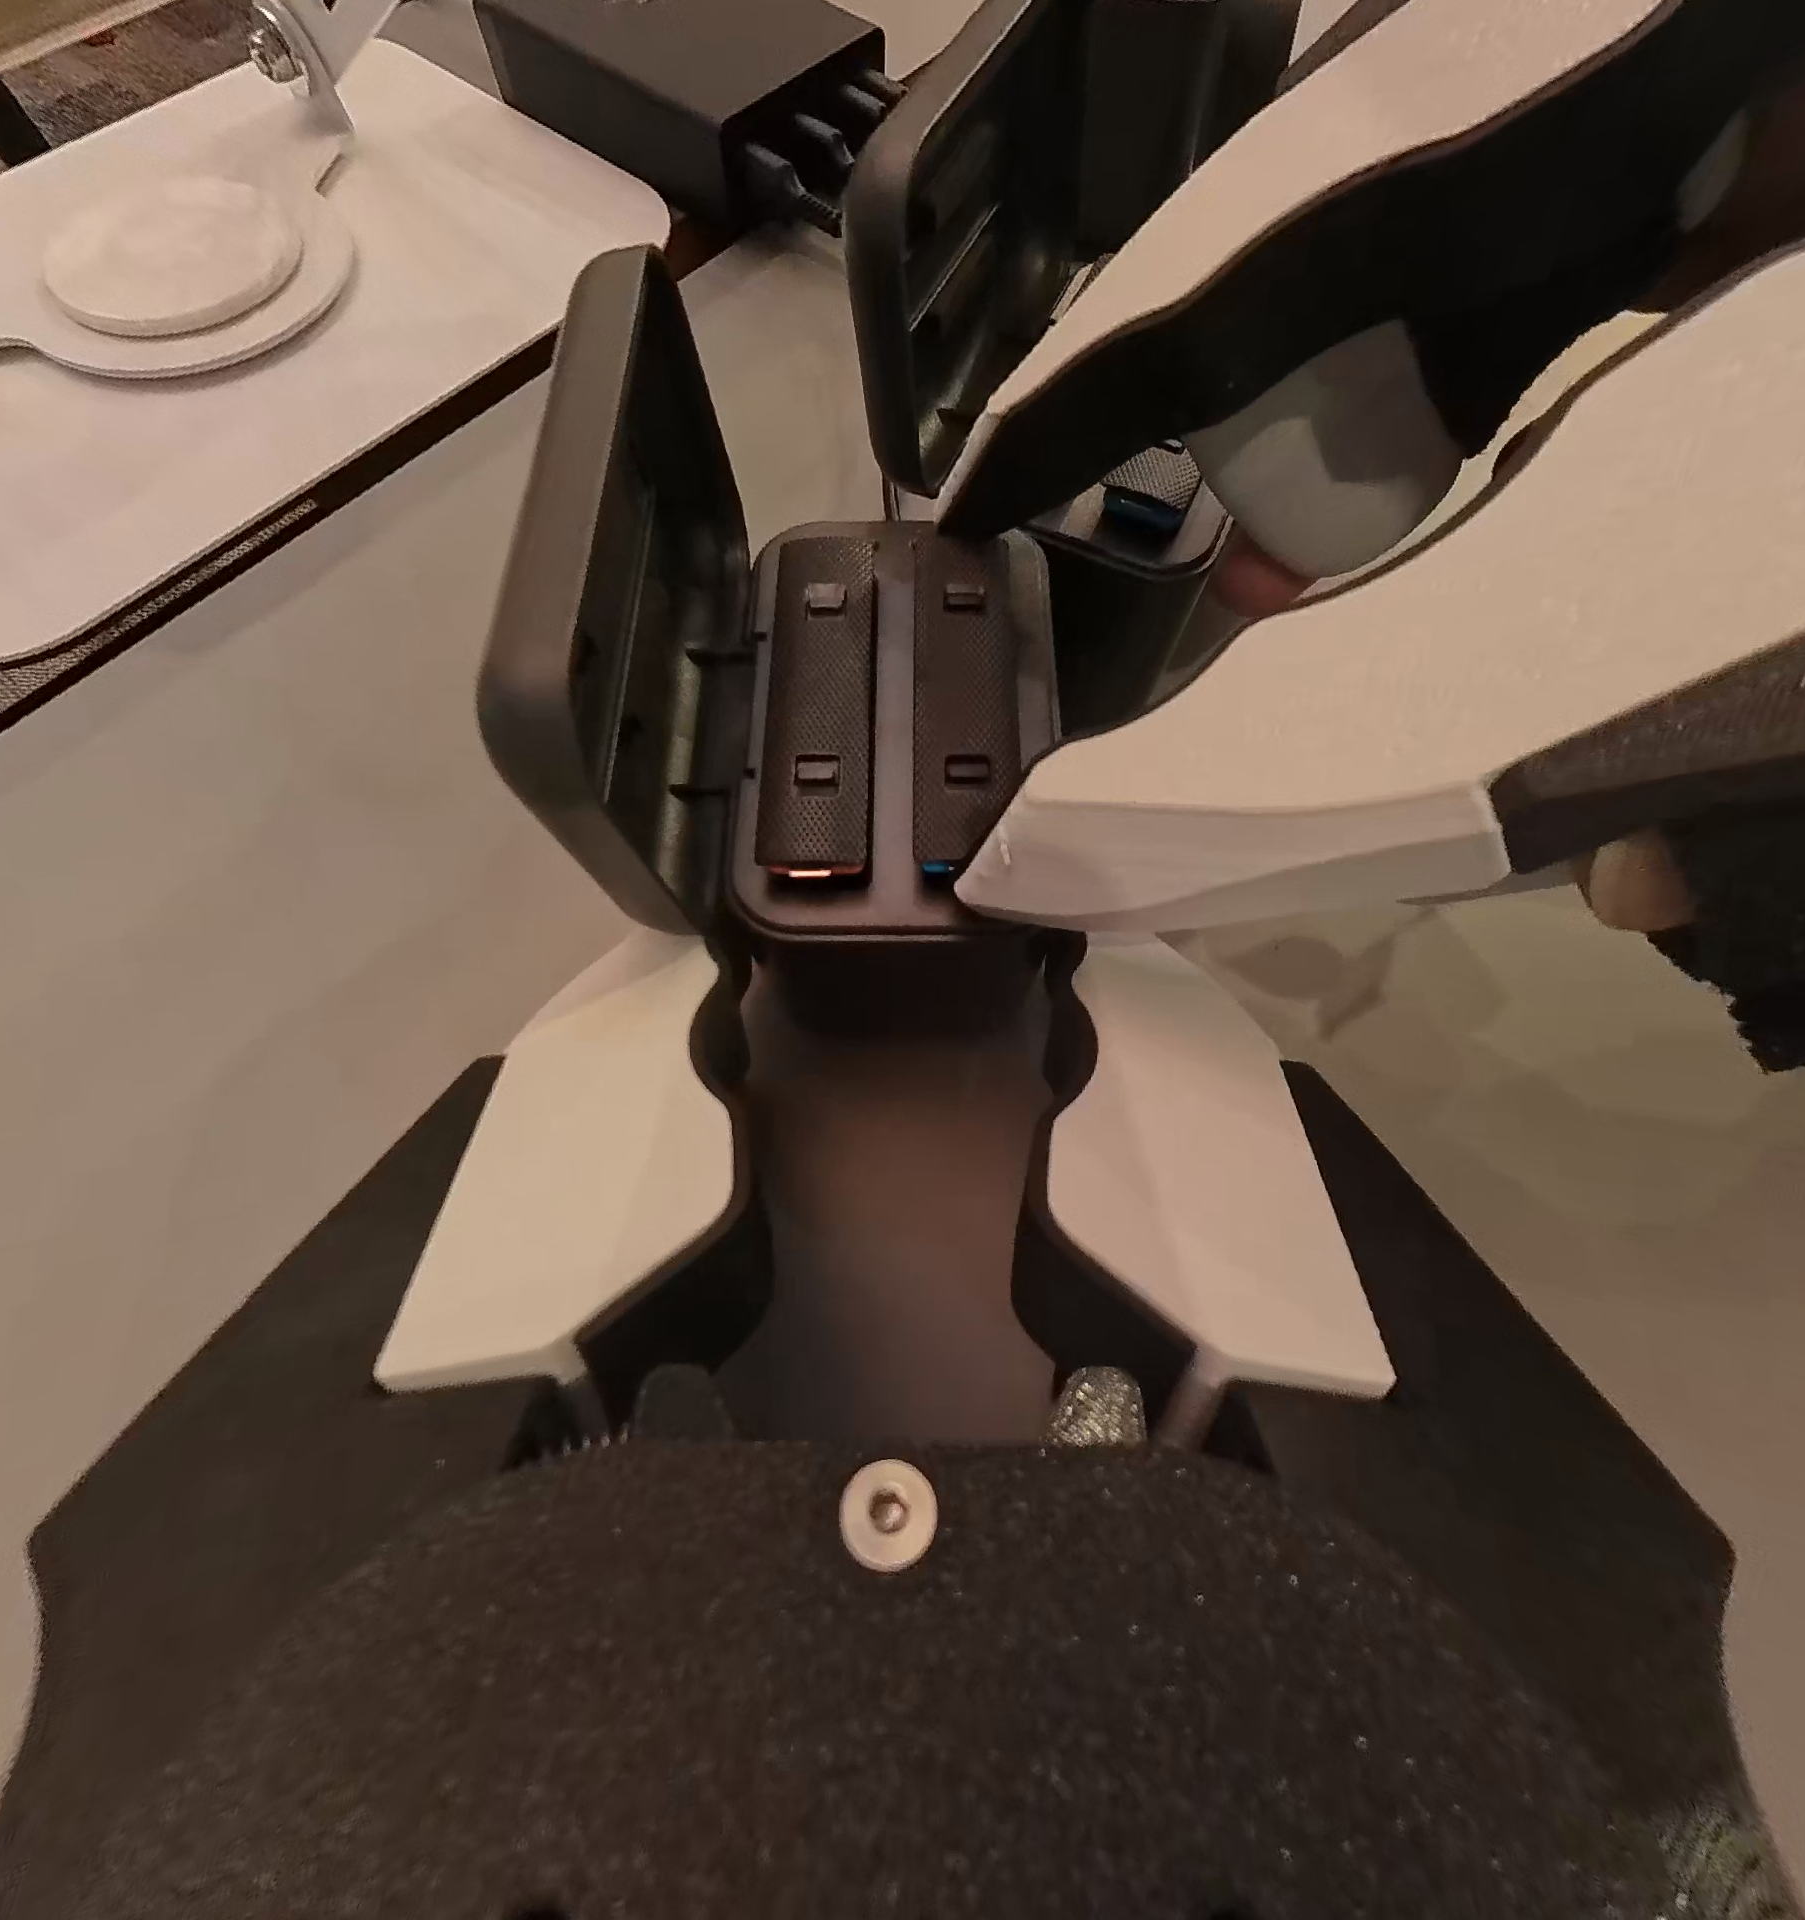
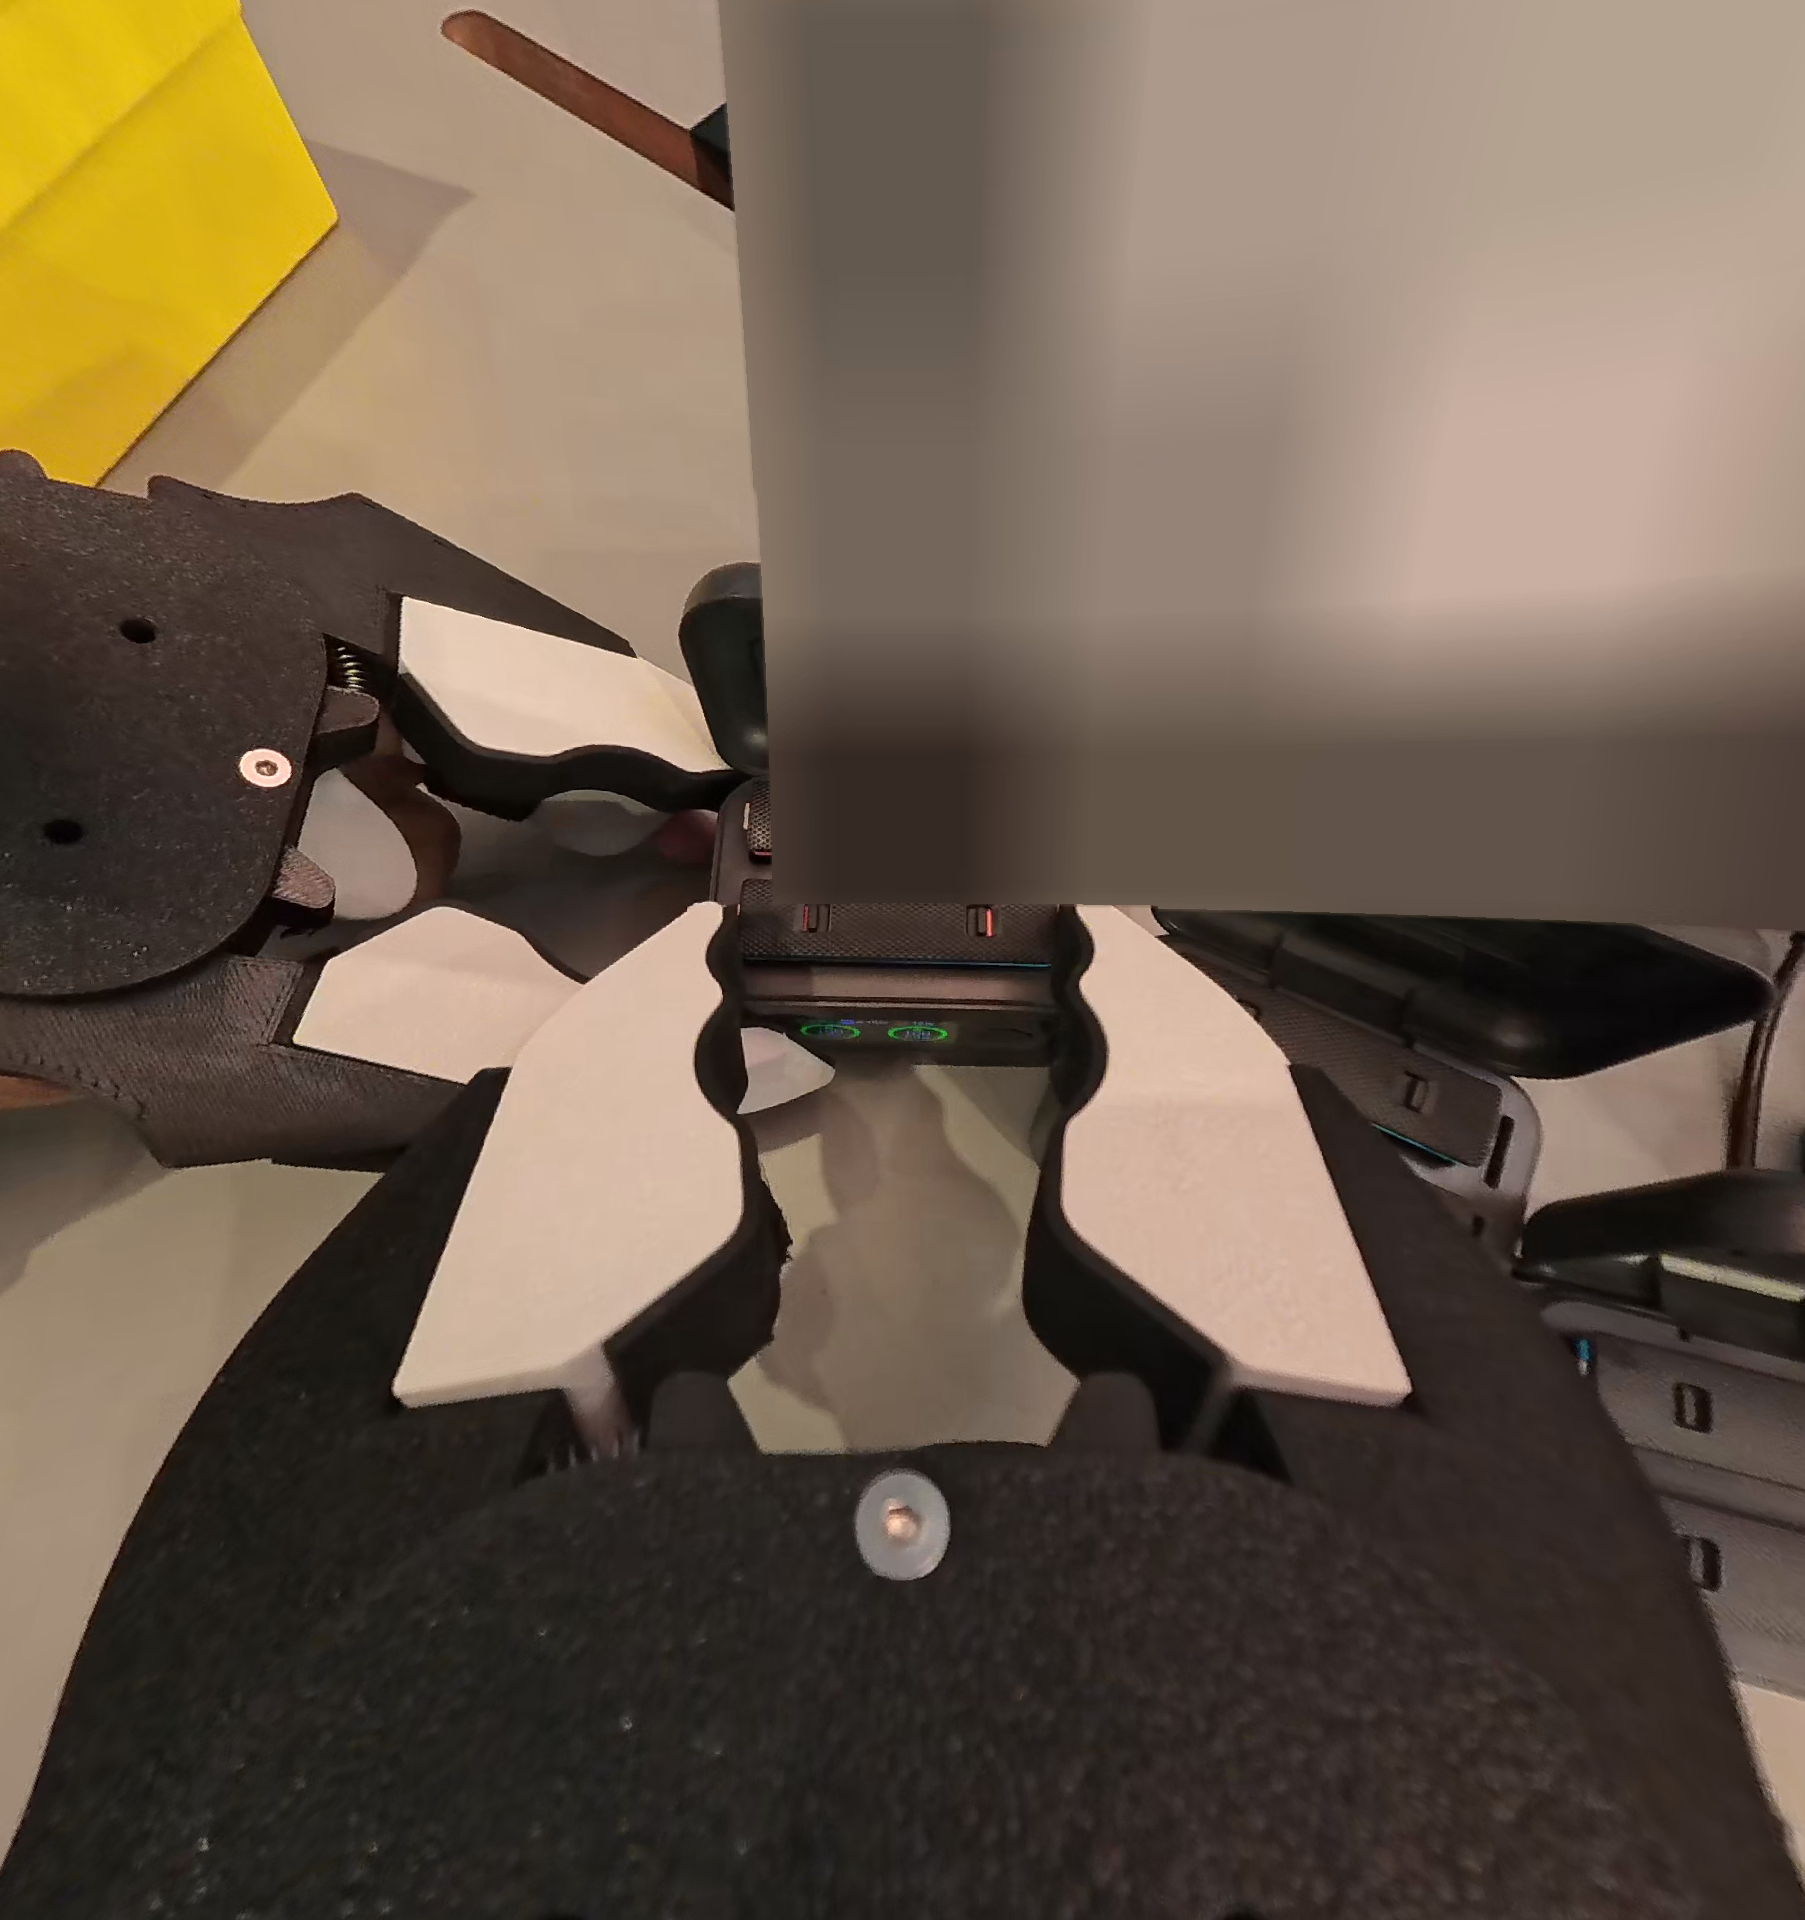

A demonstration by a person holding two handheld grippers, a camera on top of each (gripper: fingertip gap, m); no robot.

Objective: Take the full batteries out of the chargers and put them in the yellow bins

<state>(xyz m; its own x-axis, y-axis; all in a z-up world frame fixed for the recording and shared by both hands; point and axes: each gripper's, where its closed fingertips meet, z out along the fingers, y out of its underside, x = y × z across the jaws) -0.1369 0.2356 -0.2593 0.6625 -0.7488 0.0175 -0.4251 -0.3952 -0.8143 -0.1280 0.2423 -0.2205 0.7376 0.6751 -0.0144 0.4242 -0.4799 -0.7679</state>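
Observation:
A dark grey charger (image 1: 887,935) stands open on the table, its lid (image 1: 607,582) swung to the left. Two black textured batteries lie in it: the left battery (image 1: 815,717) and the right battery (image 1: 955,665). My left gripper (image 1: 893,961) is shut on the charger's body from the near side. My right gripper (image 1: 976,707) comes in from the right, its fingertips on the two ends of the right battery. In the right wrist view my right gripper (image 2: 896,930) clamps that battery (image 2: 898,935) above the charger's lit display (image 2: 882,1034). A yellow bin (image 2: 98,208) stands far left.
Another open charger (image 1: 939,260) stands just behind. More chargers (image 2: 1397,997) lie to the right. A black power adapter (image 1: 669,83) with cables and a white stand with a round base (image 1: 181,260) are at the far left. A blurred patch hides much of the right wrist view. One gripper's finger ends stand about 4 centimeters off the other's.

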